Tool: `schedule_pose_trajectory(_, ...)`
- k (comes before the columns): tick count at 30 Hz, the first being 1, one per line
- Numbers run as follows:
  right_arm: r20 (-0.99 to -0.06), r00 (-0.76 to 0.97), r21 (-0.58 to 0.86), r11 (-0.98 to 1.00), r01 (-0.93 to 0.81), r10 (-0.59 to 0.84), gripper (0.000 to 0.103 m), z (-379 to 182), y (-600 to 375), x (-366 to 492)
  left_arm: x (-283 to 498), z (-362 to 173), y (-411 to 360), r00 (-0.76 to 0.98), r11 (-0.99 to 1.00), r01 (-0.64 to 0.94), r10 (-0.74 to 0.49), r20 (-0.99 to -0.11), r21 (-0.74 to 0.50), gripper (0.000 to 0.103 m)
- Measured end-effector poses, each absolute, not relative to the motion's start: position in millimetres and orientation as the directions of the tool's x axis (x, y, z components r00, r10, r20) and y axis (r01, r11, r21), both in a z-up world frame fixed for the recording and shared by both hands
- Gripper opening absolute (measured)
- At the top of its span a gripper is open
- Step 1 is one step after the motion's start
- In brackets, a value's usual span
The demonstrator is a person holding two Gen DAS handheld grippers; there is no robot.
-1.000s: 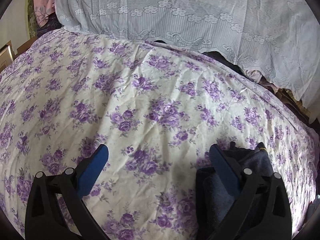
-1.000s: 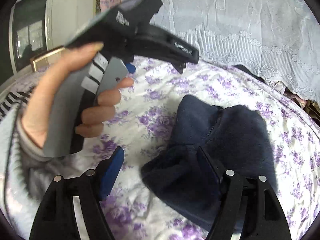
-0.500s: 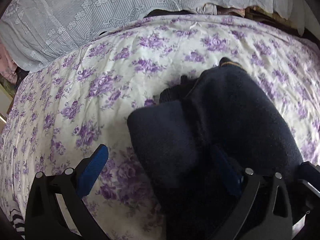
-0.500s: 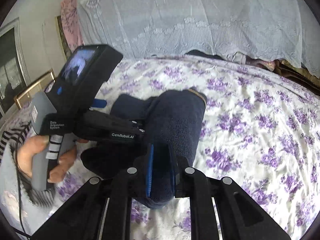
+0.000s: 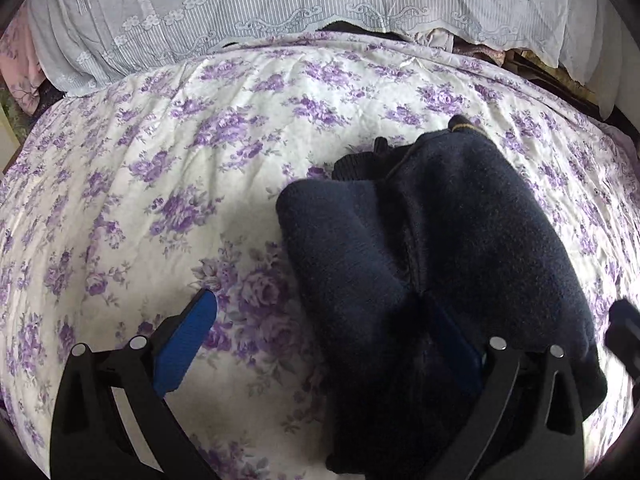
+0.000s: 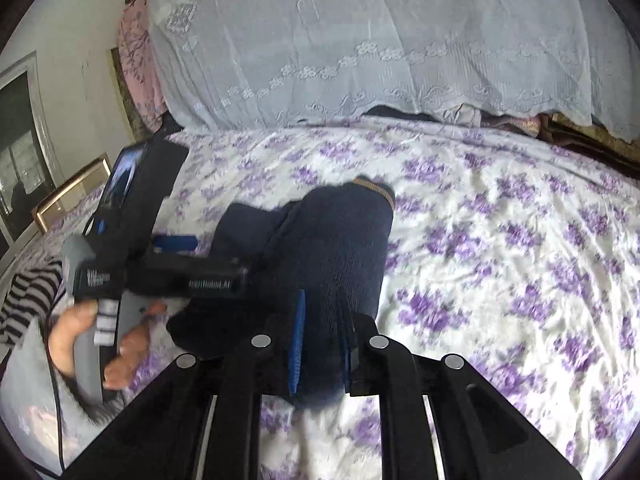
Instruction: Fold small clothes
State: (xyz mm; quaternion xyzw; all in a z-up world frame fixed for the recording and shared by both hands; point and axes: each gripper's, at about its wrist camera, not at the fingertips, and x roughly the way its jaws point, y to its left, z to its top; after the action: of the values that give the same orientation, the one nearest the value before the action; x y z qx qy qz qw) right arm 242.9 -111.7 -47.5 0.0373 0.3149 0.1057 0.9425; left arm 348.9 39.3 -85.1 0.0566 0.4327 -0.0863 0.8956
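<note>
A small dark navy fleece garment (image 5: 452, 232) lies bunched on the purple-flowered bedsheet (image 5: 200, 160). It also shows in the right wrist view (image 6: 336, 240), with a tan-trimmed cuff at its far end. My left gripper (image 5: 320, 328) is open, its right finger over the garment's near edge, its left finger over bare sheet. My right gripper (image 6: 320, 344) is shut on the garment's near edge. The left gripper's body (image 6: 168, 276) and the hand holding it lie left of the garment.
A white lace cover (image 5: 280, 12) drapes over a pile at the bed's far edge. Pink cloth (image 6: 136, 64) hangs at the far left. A striped sleeve (image 6: 28, 300) shows at left. A framed picture (image 6: 68, 196) and a window stand by the wall.
My right gripper has shut on the garment's near edge. My left gripper swung from bare sheet to over the garment and stays open.
</note>
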Motion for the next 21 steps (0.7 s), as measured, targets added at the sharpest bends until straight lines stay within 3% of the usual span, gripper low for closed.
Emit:
schedule_pose_trajectory(3, -0.593, 0.782, 0.12, 0.981, -0.15, 0.192, 0.018, -32, -113, 279, 344, -70, 39, 0.654, 0.977, 0.208, -0.111, -0.748, 0.037, 0.099)
schedule_pose_trajectory(8, -0.687, 0.708, 0.108, 0.986, -0.128, 0.167, 0.019, -60, -108, 342, 355, -92, 32, 0.622, 0.972, 0.206, -0.041, -0.782, 0.113, 0.099)
schedule_pose_trajectory(9, -0.701, 0.693, 0.114, 0.986, -0.121, 0.166, 0.023, -74, -110, 348, 359, -94, 37, 0.615, 0.976, 0.202, -0.059, -0.786, 0.085, 0.099)
schedule_pose_trajectory(12, -0.67, 0.73, 0.124, 0.99, -0.074, 0.138, 0.058, -96, -126, 347, 365, -100, 45, 0.596, 0.981, 0.192, -0.088, -0.798, 0.036, 0.099)
schedule_pose_trajectory(14, -0.675, 0.695, 0.293, 0.954, -0.058, 0.249, 0.064, -106, -149, 352, 366, -102, 44, 0.607, 0.981, 0.189, -0.083, -0.79, 0.043, 0.099)
schedule_pose_trajectory(16, -0.666, 0.69, 0.339, 0.939, -0.056, 0.282, 0.063, -106, -155, 351, 363, -101, 39, 0.627, 0.979, 0.187, -0.059, -0.777, 0.076, 0.099)
schedule_pose_trajectory(17, -0.651, 0.708, 0.327, 0.943, -0.064, 0.274, 0.059, -102, -151, 344, 361, -100, 39, 0.635, 0.979, 0.185, -0.052, -0.771, 0.087, 0.099)
schedule_pose_trajectory(19, -0.622, 0.742, 0.293, 0.953, -0.076, 0.25, 0.041, -88, -141, 321, 355, -93, 41, 0.646, 0.981, 0.17, -0.04, -0.762, 0.092, 0.099)
schedule_pose_trajectory(21, -0.578, 0.784, 0.249, 0.964, -0.096, 0.228, 0.038, -69, -134, 291, 344, -81, 43, 0.67, 0.982, 0.156, -0.029, -0.742, 0.103, 0.099)
